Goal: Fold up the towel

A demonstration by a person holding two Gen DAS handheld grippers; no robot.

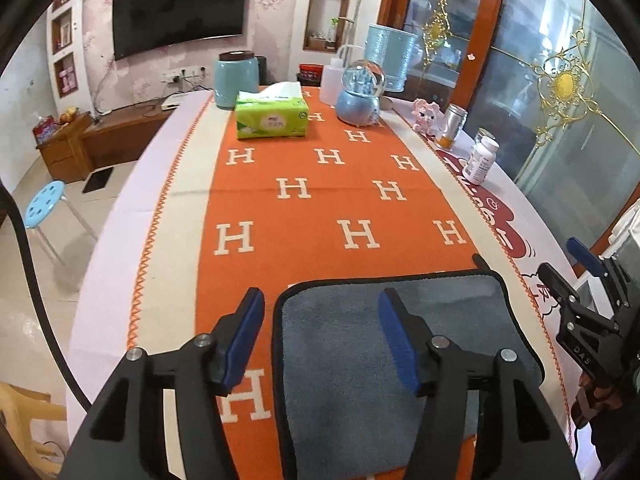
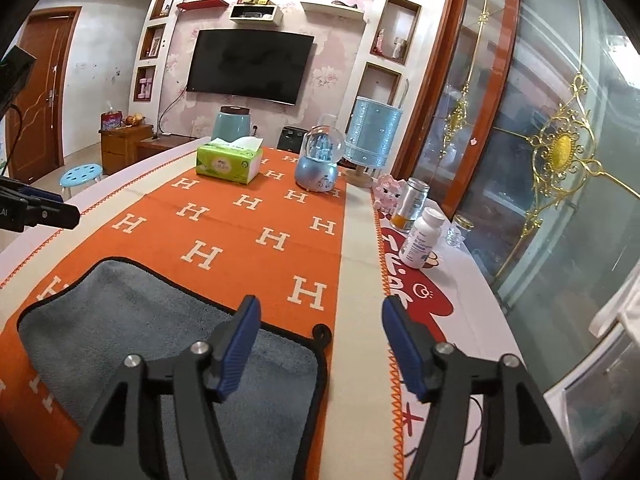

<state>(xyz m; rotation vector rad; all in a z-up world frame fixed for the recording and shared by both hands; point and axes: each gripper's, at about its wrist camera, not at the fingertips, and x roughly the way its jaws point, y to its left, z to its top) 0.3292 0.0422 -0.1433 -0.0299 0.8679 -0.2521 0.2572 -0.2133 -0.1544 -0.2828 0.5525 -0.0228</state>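
My left gripper is wide open and holds nothing. My right gripper is wide open too, with nothing in it. Both hang just above the gray towel, which lies flat on the orange cloth with white H letters. Farther back sit a green tissue pack and a blue snow globe.

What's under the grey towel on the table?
The grey towel lies flat on the orange H-patterned runner, which shows around its edges. Whatever part of the runner sits directly beneath is covered.
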